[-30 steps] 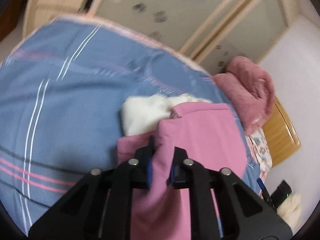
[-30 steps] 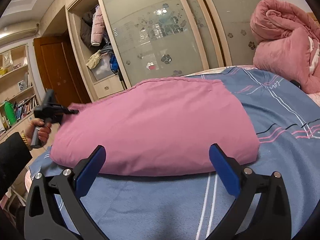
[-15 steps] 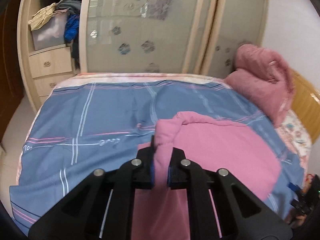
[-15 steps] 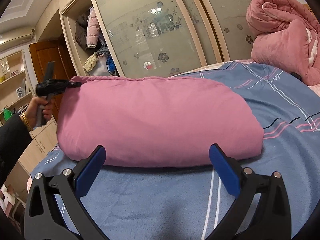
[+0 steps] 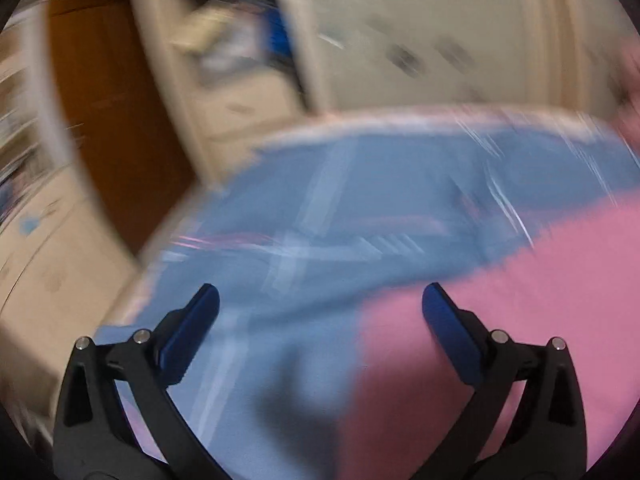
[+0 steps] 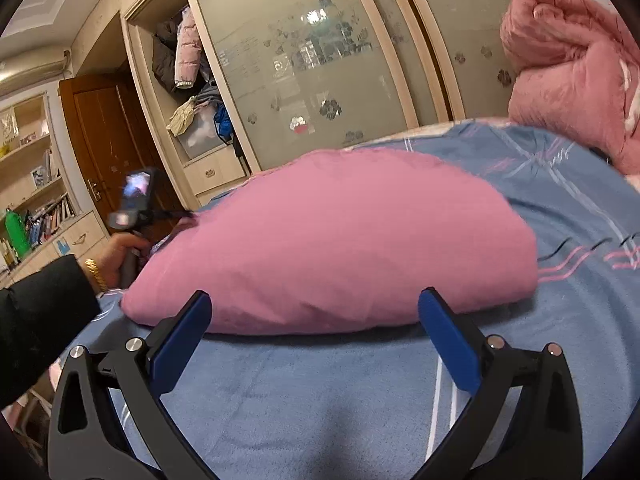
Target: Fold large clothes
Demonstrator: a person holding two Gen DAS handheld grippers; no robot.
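Note:
The folded pink garment lies on the blue striped bed cover. My right gripper is open and empty, just in front of the garment's near edge. In the blurred left wrist view my left gripper is open and empty, with the pink garment to its right and under its right finger. The left gripper, held in a hand, also shows in the right wrist view at the garment's left end.
A rolled pink quilt sits at the bed's far right. Behind the bed stand a wardrobe with frosted sliding doors, an open clothes shelf, a brown door and a bookshelf.
My left gripper has opened and let go of the pink garment, which has dropped flat onto the bed. The left view has swung to the left. My right gripper has stayed open in place.

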